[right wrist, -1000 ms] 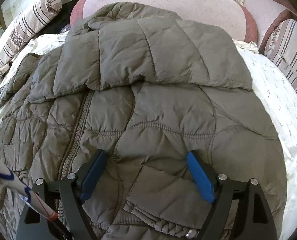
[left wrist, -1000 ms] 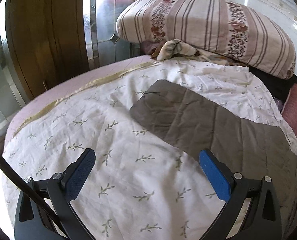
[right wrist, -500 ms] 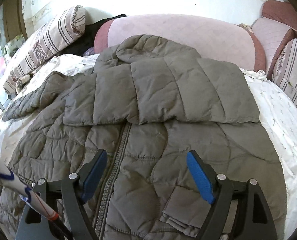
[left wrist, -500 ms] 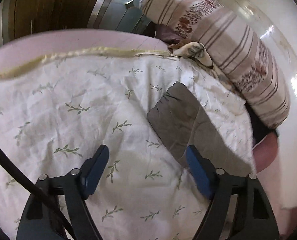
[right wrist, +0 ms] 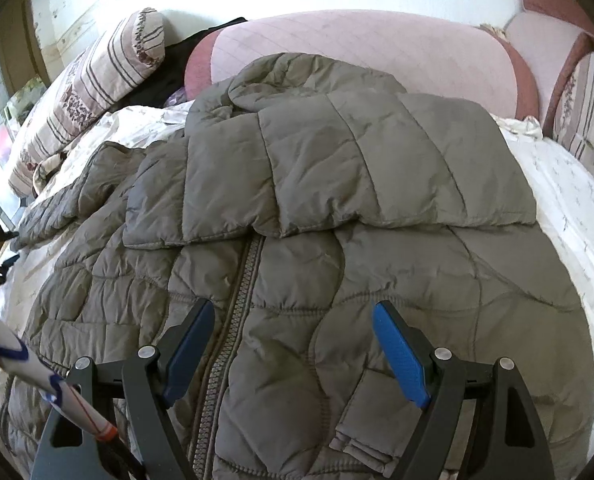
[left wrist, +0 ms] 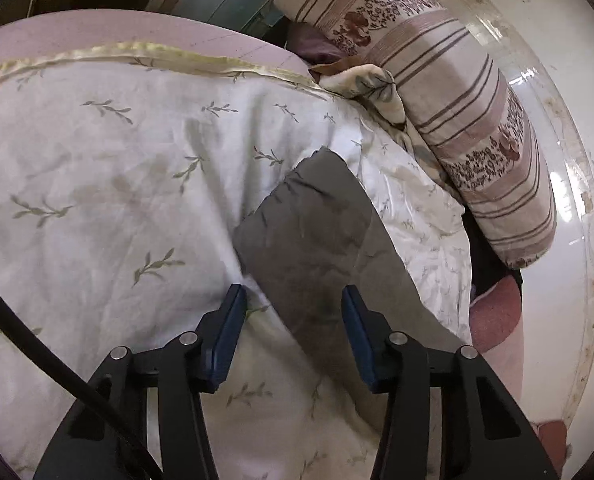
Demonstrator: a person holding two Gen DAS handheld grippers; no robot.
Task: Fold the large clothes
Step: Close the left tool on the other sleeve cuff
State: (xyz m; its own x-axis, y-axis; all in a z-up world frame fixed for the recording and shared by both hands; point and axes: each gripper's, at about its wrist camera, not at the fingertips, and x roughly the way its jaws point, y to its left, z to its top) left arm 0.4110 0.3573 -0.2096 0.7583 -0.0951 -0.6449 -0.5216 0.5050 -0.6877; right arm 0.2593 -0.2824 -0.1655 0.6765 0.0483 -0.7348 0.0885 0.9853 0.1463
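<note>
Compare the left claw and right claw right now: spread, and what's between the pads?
Spread: the left claw is narrower and closing; the right claw stands wide.
Between pads: the left claw brackets the jacket sleeve end on the floral sheet; the right claw hovers over the jacket front by its zipper.
Shared: blue pads, black frames, neither gripping yet.

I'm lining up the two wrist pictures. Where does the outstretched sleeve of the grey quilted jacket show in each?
Left wrist view: the grey quilted sleeve runs from centre down to the right, its cuff end lying between the closing fingers of the left gripper.
Right wrist view: the sleeve lies at the left edge, stretching out from the jacket body.
Shared landmark: the striped floral pillow.
</note>
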